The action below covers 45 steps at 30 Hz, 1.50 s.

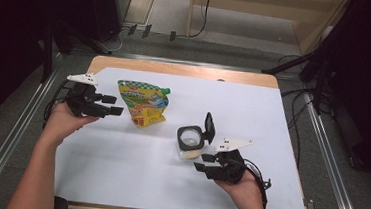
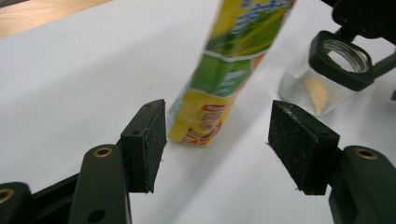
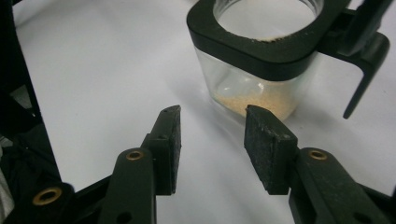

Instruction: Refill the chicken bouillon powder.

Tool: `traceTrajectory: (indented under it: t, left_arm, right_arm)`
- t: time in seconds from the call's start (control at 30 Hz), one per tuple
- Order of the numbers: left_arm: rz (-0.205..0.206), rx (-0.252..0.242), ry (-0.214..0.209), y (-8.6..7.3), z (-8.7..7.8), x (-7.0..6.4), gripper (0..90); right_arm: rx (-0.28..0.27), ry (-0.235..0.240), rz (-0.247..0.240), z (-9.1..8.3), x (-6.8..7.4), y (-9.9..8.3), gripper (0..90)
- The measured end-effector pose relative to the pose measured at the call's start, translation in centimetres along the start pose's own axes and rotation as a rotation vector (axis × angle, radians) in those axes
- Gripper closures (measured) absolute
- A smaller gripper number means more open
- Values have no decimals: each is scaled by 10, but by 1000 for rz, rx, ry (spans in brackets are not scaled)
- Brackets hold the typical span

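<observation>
Over on the left, the left gripper [image 1: 114, 105] hangs just beside the yellow-and-green pouch [image 1: 142, 102], jaws spread wide and gripping nothing — in the left gripper view the pouch [image 2: 229, 70] stands between the two pads but a little ahead of them, so it looks lined up for a pinch around its lower end, though no contact yet. The pouch stands near the back left of the white sheet [image 1: 253, 110] with its green cap corner pointing toward the middle, probably so it can be tipped toward the jar. Moving right, the clear jar [image 1: 190, 141] stands upright mid-table with its black flip lid [image 1: 209, 127] thrown open and a little pale powder at the bottom — mouth up, ready to receive. The right gripper [image 1: 202, 162] sits just beside the jar on the near side, jaws parted moderately and empty; in the right gripper view the jar's [image 3: 261, 70] glass wall is just past the pad tips, likely set to steady it
</observation>
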<state>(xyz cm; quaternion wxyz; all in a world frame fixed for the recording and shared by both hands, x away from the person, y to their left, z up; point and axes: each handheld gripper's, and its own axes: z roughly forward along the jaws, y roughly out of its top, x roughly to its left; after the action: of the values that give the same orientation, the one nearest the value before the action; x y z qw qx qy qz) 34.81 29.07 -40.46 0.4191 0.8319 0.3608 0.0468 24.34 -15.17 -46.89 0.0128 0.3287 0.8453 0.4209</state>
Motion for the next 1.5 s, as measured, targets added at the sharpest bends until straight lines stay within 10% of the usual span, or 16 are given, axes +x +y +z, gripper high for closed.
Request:
traceTrajectory:
  t: [0.77,1.07,1.5]
  left_arm:
    - [79,-6,-96,29,19,5,429]
    - [111,37,-126,34,39,4,487]
    - [124,-1,-74,25,42,5,632]
  right_arm:
    - [-22,37,-75,1,33,13,566]
    - [12,54,-171,26,51,46,550]
    - [-1,102,-177,65,62,62,533]
